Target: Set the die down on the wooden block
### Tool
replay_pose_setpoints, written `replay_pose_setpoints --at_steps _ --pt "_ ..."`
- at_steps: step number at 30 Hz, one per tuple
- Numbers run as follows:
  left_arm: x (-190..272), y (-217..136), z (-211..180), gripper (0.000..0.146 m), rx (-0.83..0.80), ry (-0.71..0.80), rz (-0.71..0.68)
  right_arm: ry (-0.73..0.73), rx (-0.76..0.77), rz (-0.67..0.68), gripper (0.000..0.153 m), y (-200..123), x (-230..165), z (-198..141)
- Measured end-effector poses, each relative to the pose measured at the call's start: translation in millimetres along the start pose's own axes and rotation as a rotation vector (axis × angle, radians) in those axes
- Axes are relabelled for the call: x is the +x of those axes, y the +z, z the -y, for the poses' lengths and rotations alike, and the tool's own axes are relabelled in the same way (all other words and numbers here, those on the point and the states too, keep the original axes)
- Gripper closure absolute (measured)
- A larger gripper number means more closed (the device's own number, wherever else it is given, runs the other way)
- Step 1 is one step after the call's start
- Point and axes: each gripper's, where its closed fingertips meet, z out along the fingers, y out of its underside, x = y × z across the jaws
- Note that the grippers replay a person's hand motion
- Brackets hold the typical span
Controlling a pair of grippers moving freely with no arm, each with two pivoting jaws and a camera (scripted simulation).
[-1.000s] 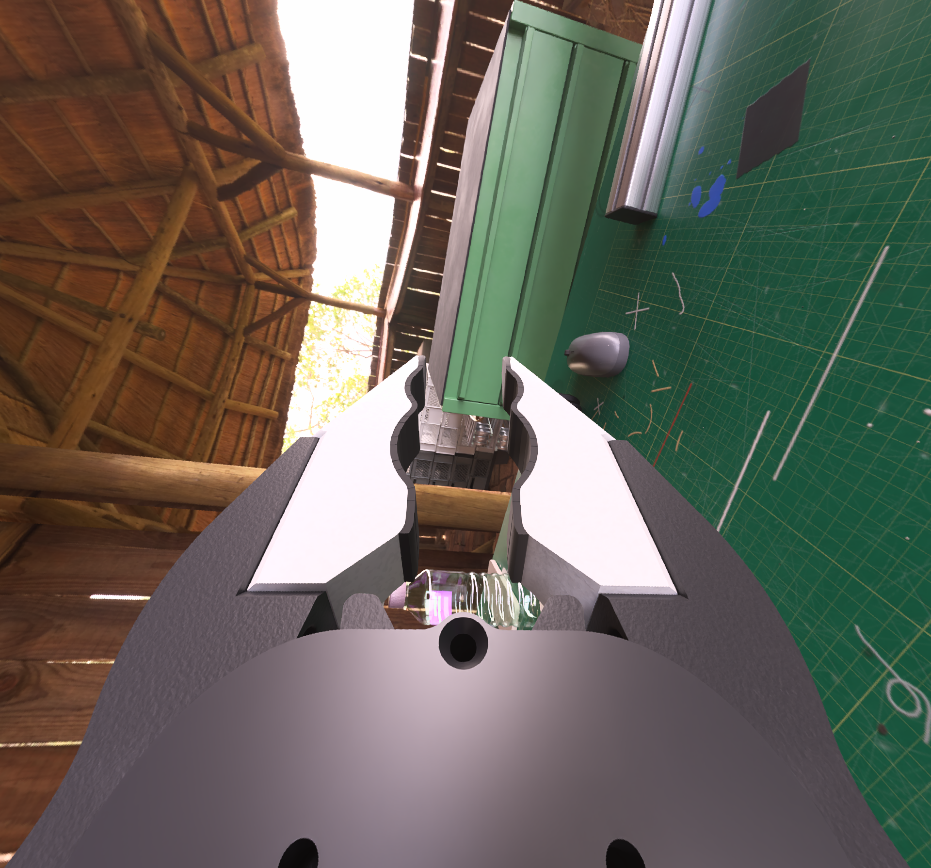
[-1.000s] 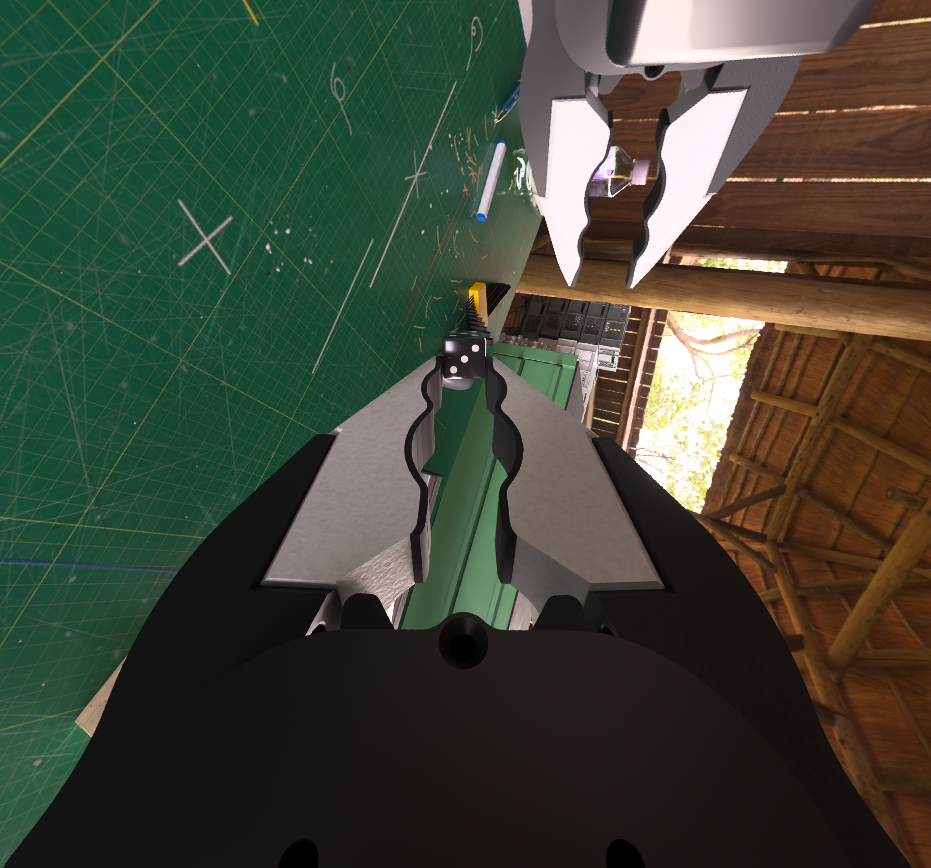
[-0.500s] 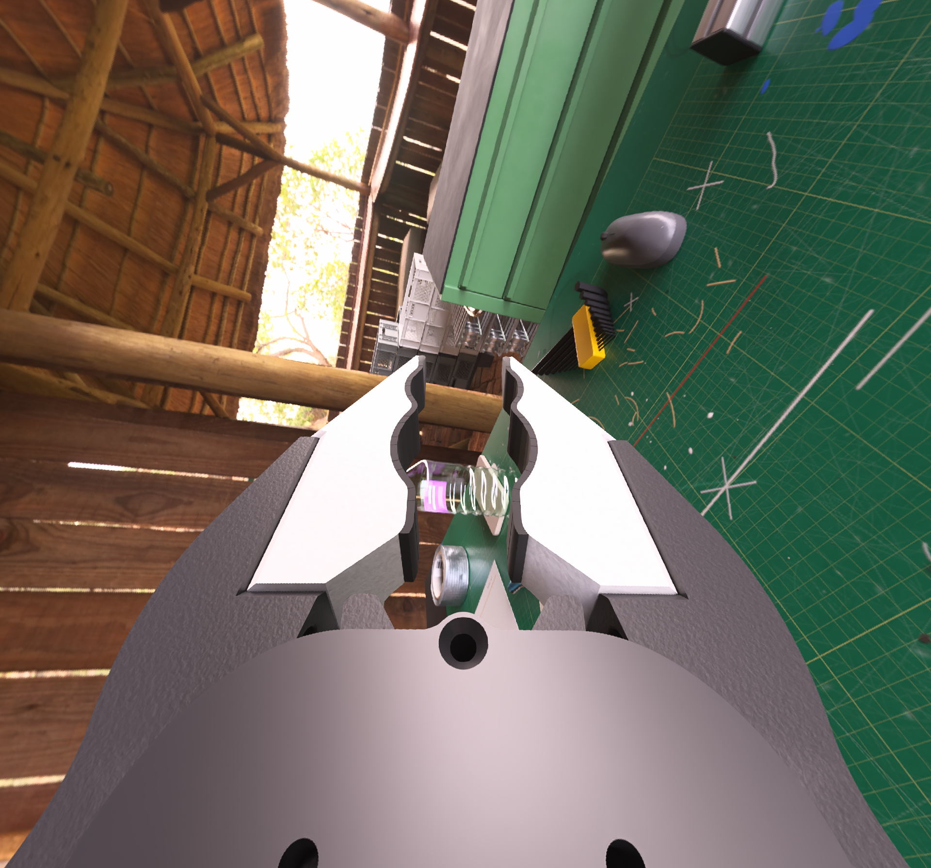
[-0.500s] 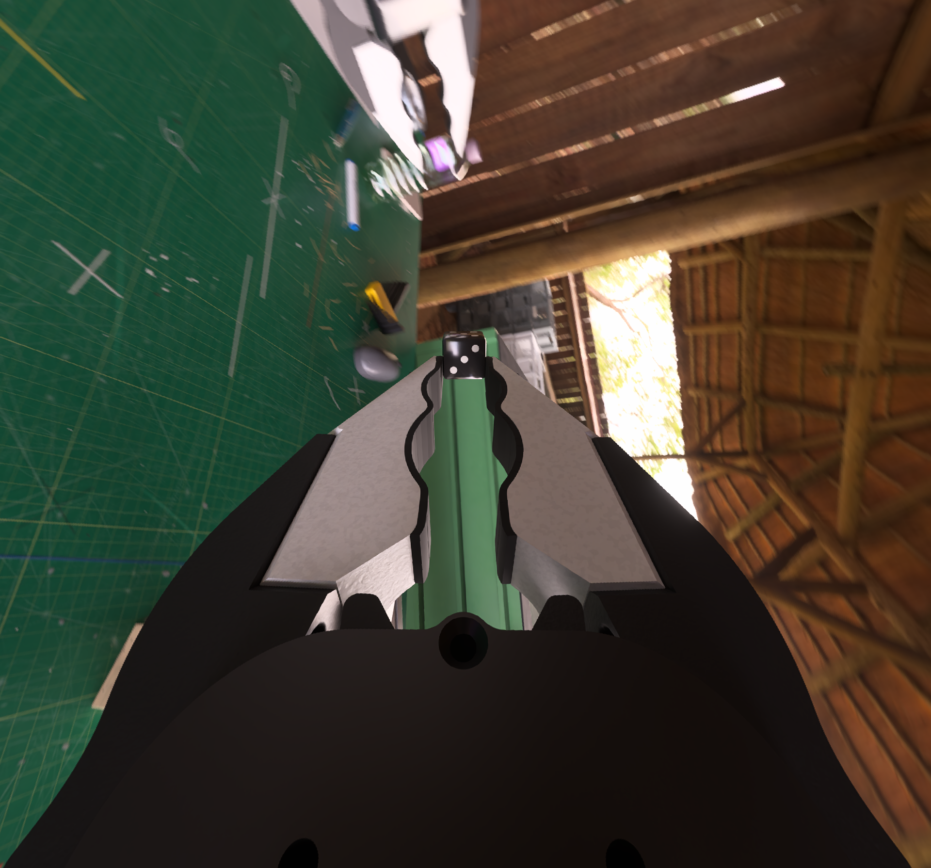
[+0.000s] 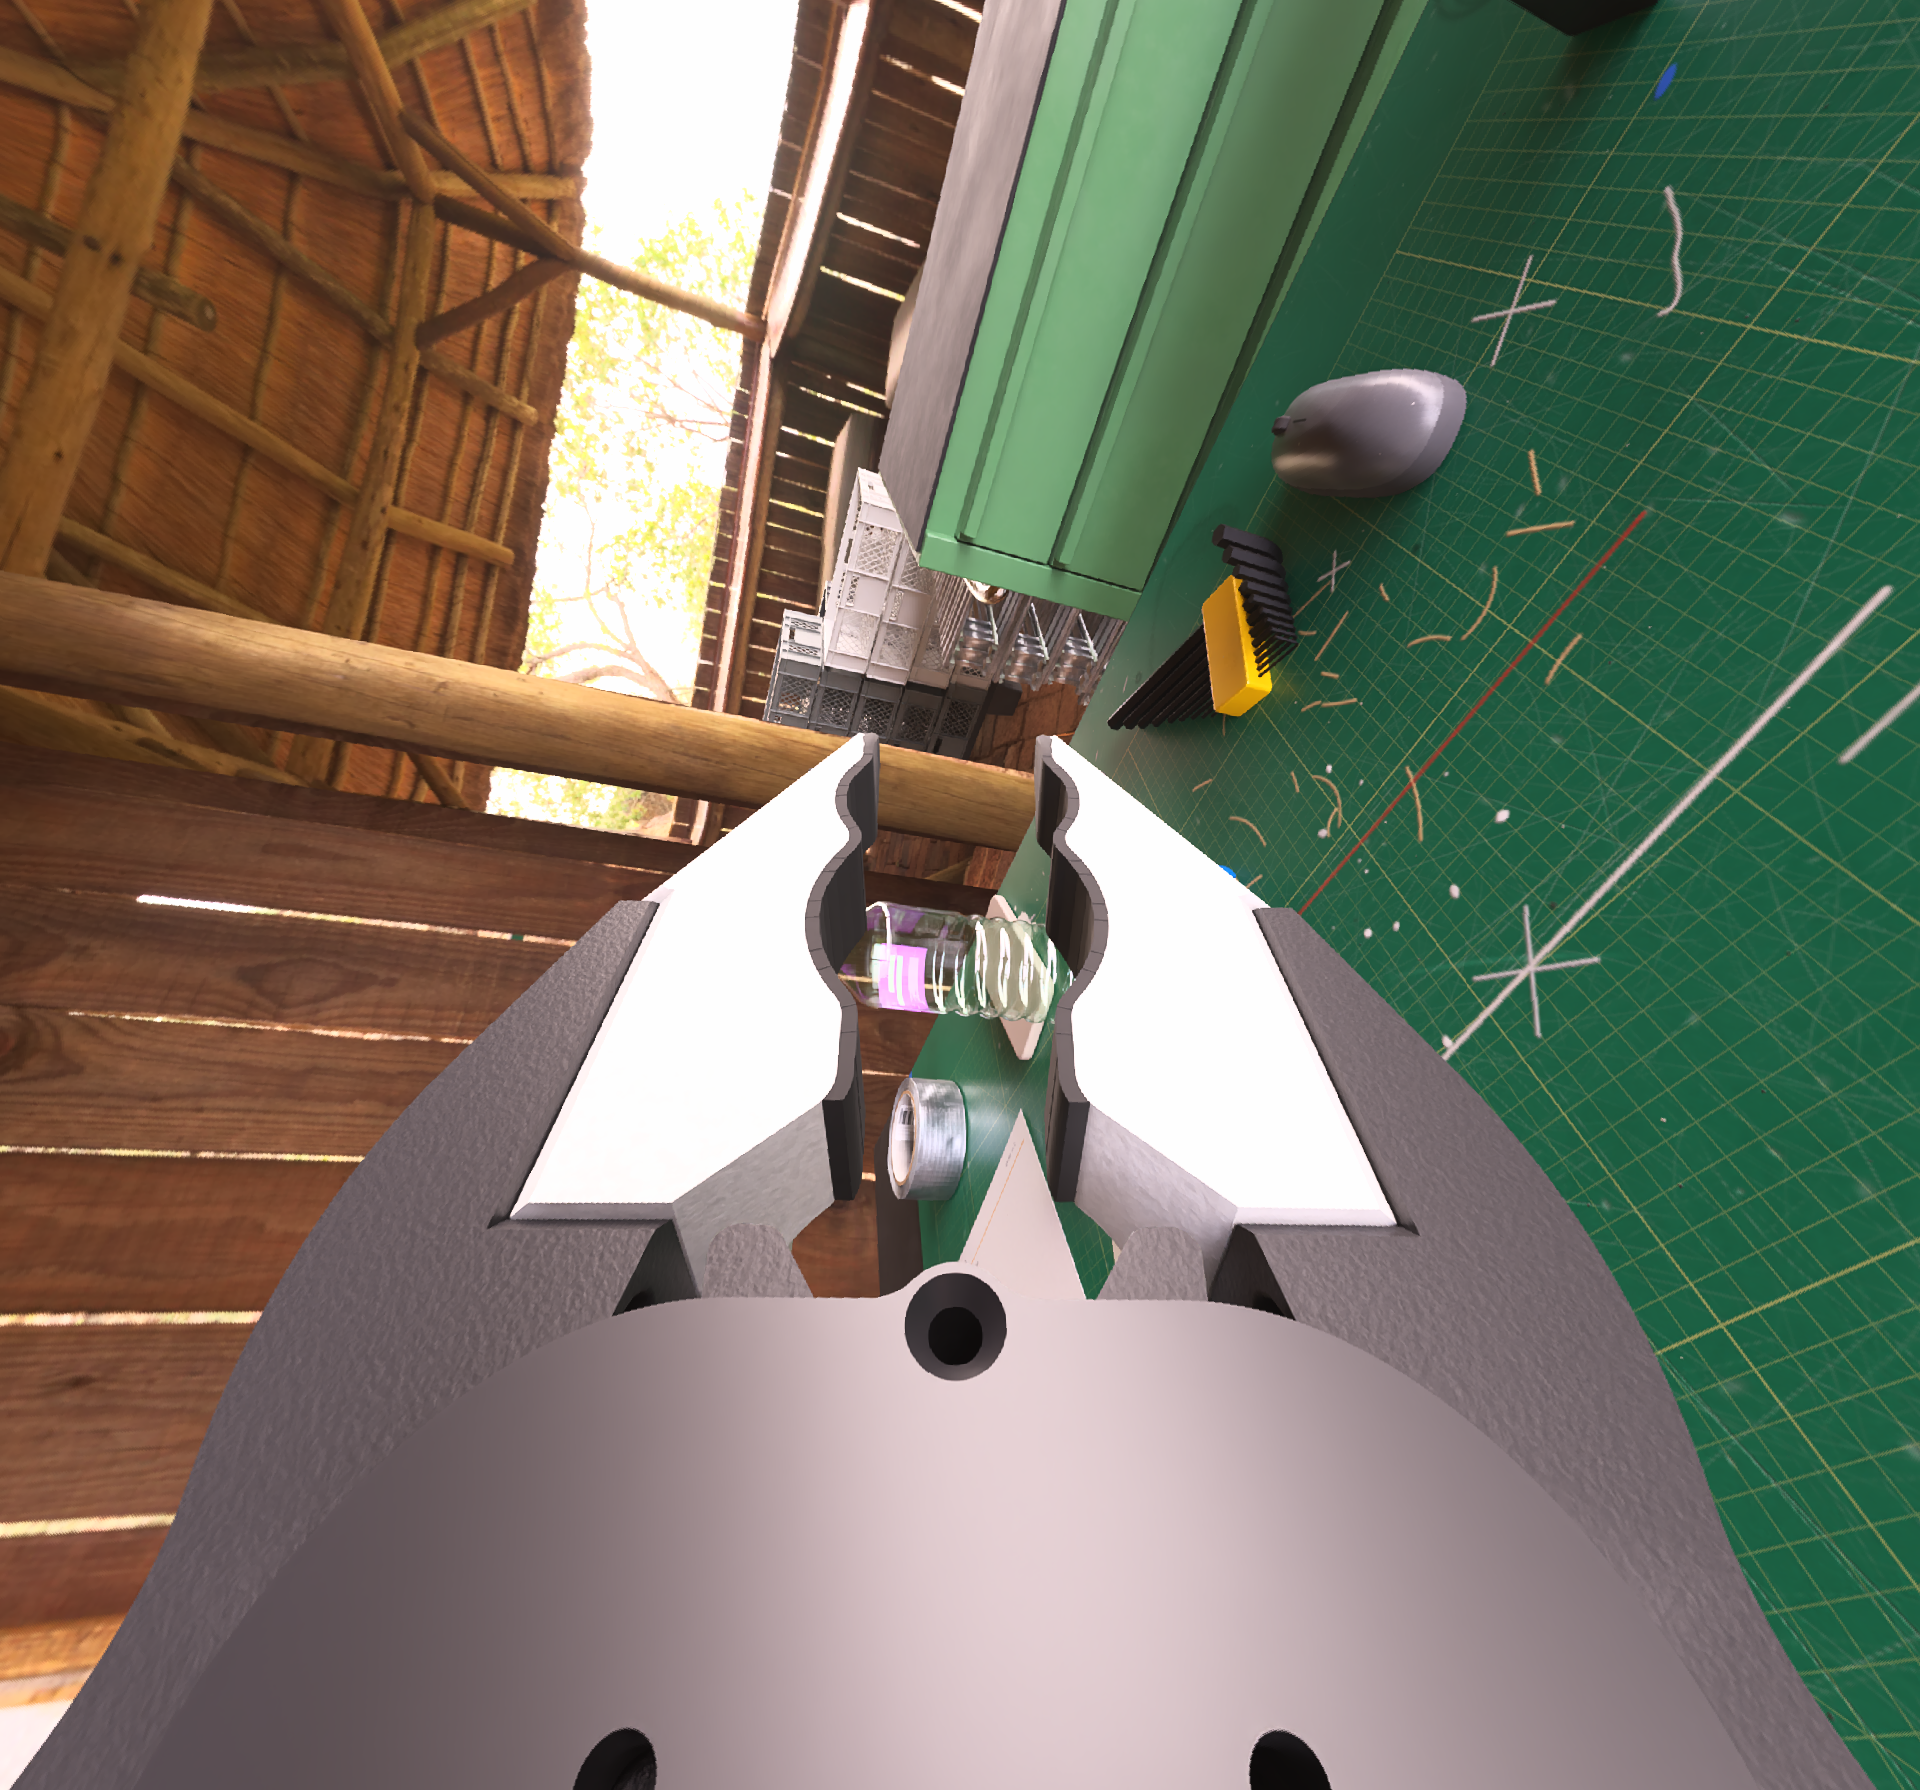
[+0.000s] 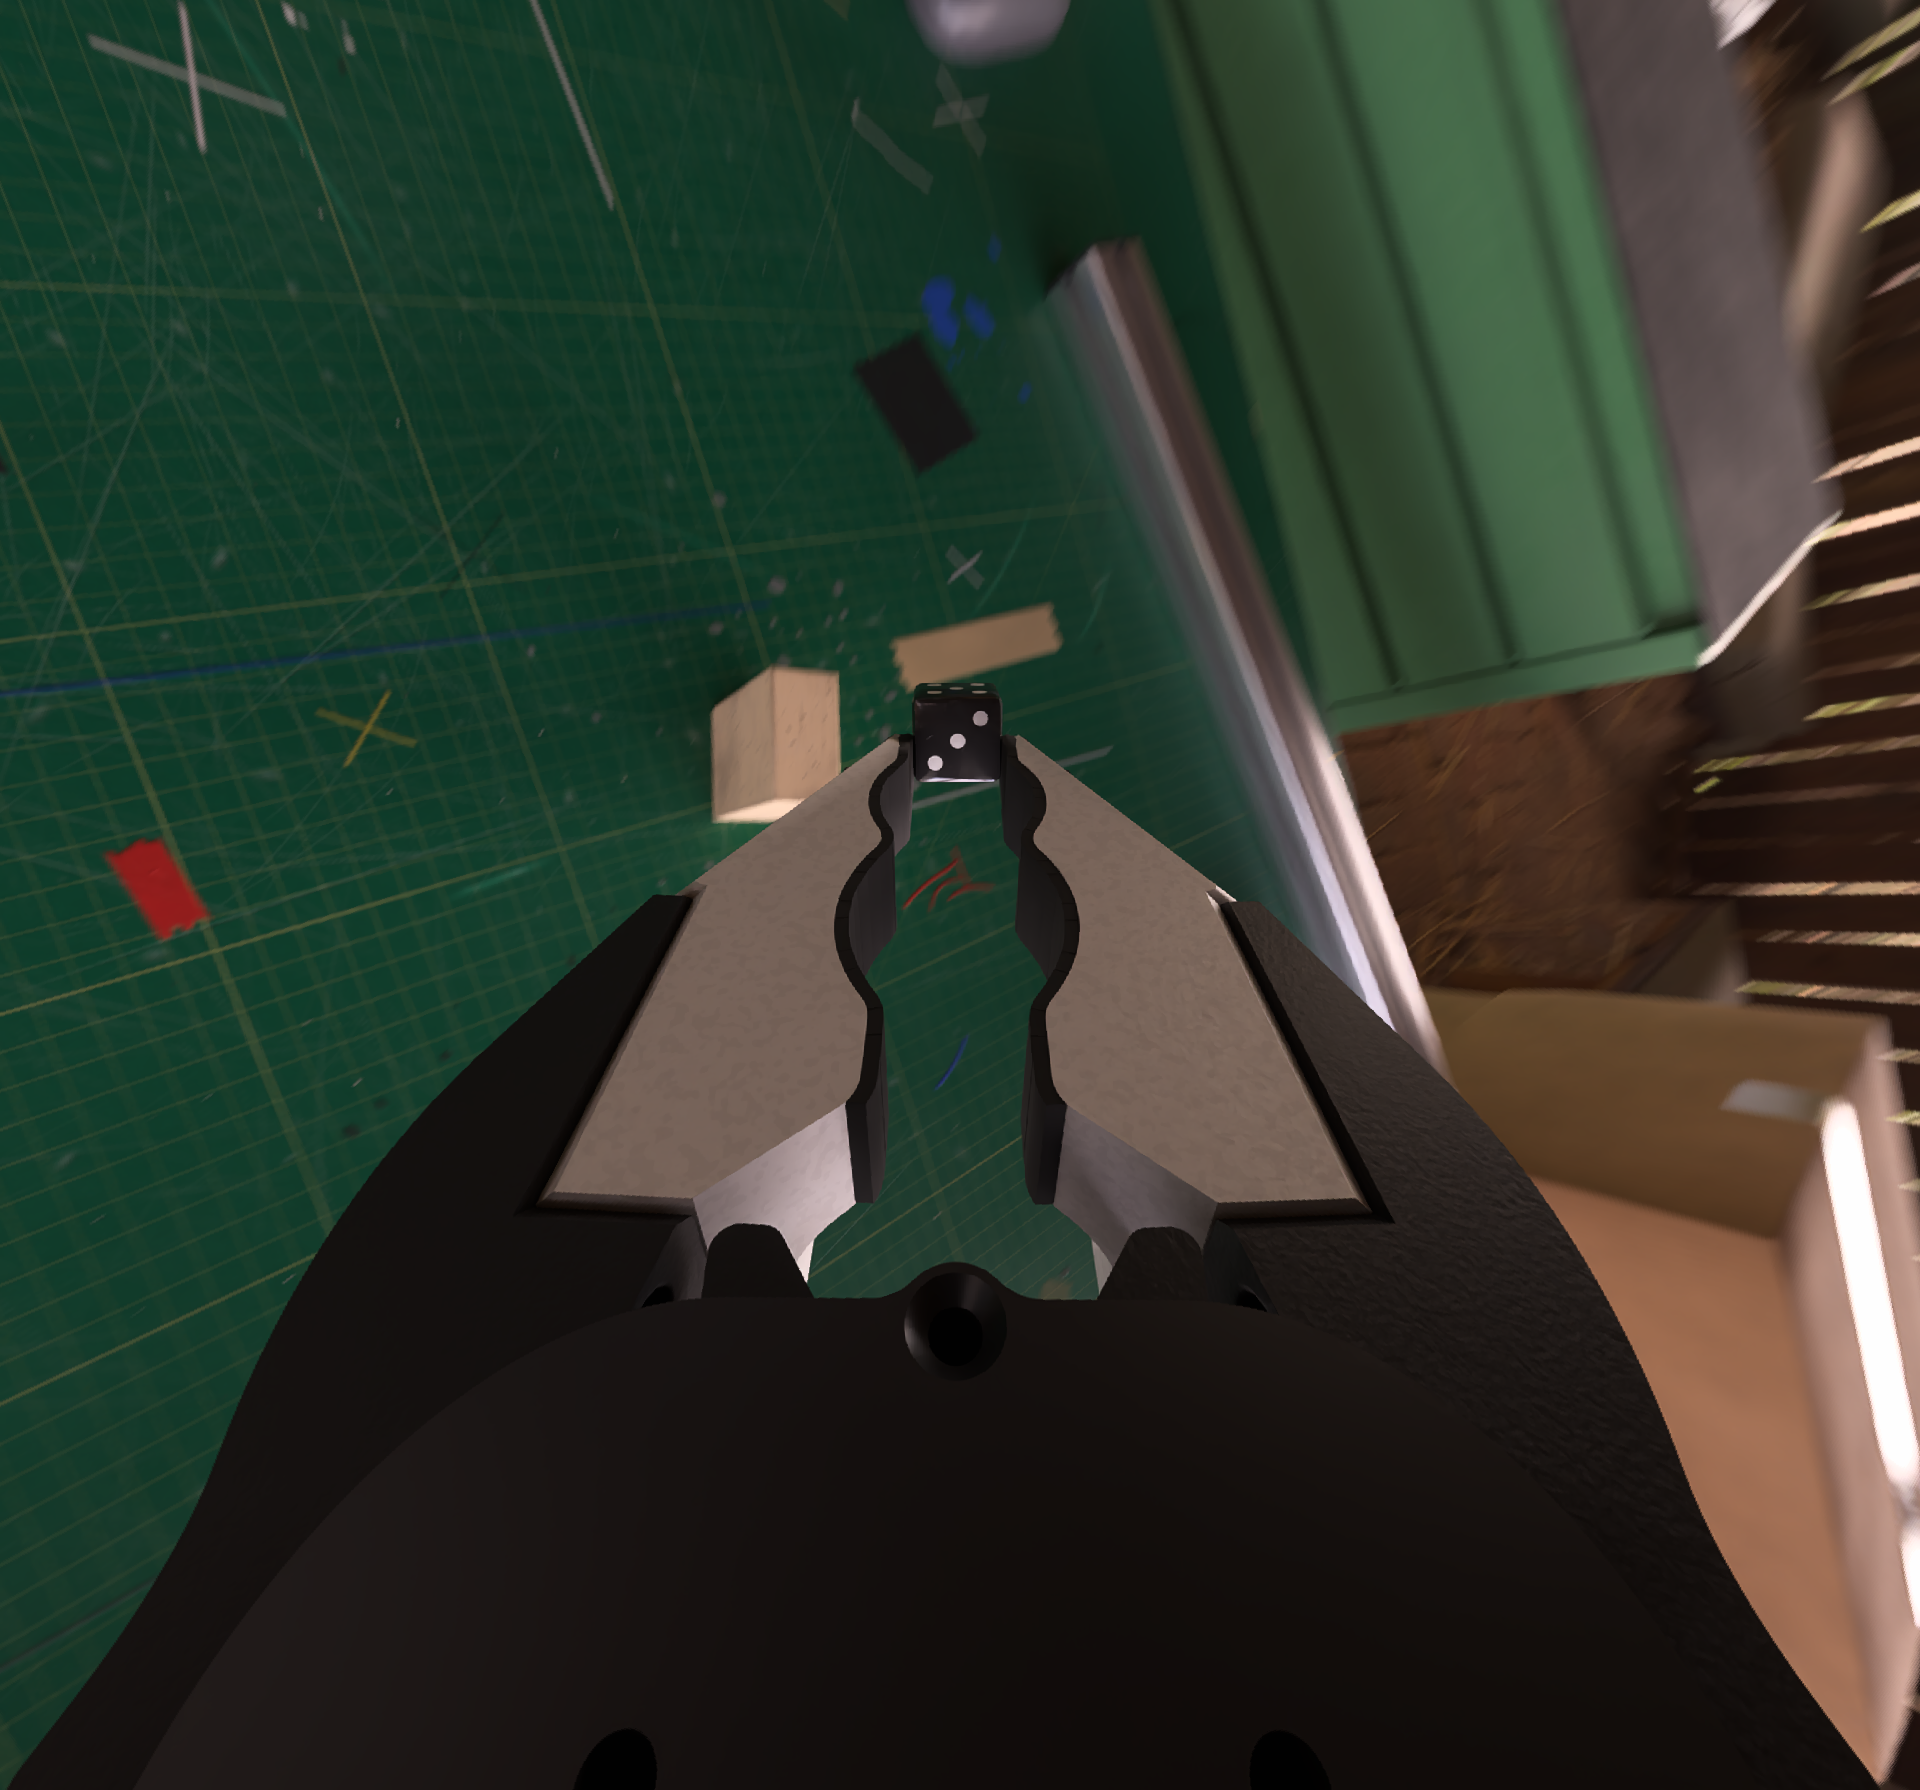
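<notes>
My right gripper (image 6: 956, 755) is shut on a small black die (image 6: 956, 732) with white pips, held at the fingertips above the green cutting mat (image 6: 416, 493). The pale wooden block (image 6: 774, 743) stands on the mat just left of the die and farther off. The picture is motion-blurred on the right side. My left gripper (image 5: 956, 764) is open and holds nothing. Between its fingers, farther off, a clear bottle (image 5: 956, 961) with a purple label stands on a pale disc near the mat's edge. The die and the block do not show in the left wrist view.
A green cabinet (image 6: 1434, 286) and an aluminium bar (image 6: 1195, 514) border the mat. A grey mouse (image 5: 1371, 431), a yellow hex key set (image 5: 1226, 644) and a tape roll (image 5: 925, 1138) lie near the bottle. A cardboard box (image 6: 1662, 1169) sits off the mat.
My right gripper has swung round with the die, from facing the left gripper and the bottle to facing the wooden block. The left gripper has tilted and now looks at the bottle.
</notes>
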Motion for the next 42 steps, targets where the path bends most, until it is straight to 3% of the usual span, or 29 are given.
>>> replay_pose_setpoints --at_steps 7,18,25,31,37,42 --pt "0 -1 1 0.116 0.003 -0.001 -0.001 0.151 -0.288 0.098 0.137 32 0 -56" --pt "-6 -4 -3 0.116 -0.001 -0.006 0.005 0.138 -0.324 0.143 0.137 50 -1 -60" --pt "-13 -8 -6 0.116 -0.001 -0.02 0.018 0.222 -0.4 0.138 0.137 45 1 -82" --pt "-11 -9 -3 0.116 0.003 -0.011 0.016 0.204 -0.457 0.158 0.137 62 -2 -80" --pt "-5 -10 8 0.116 0.026 0.011 0.005 0.191 -0.452 0.4 0.137 101 -40 -57" --pt "0 -9 13 0.116 0.037 0.023 -0.005 0.168 -0.418 0.473 0.136 106 -49 -54"
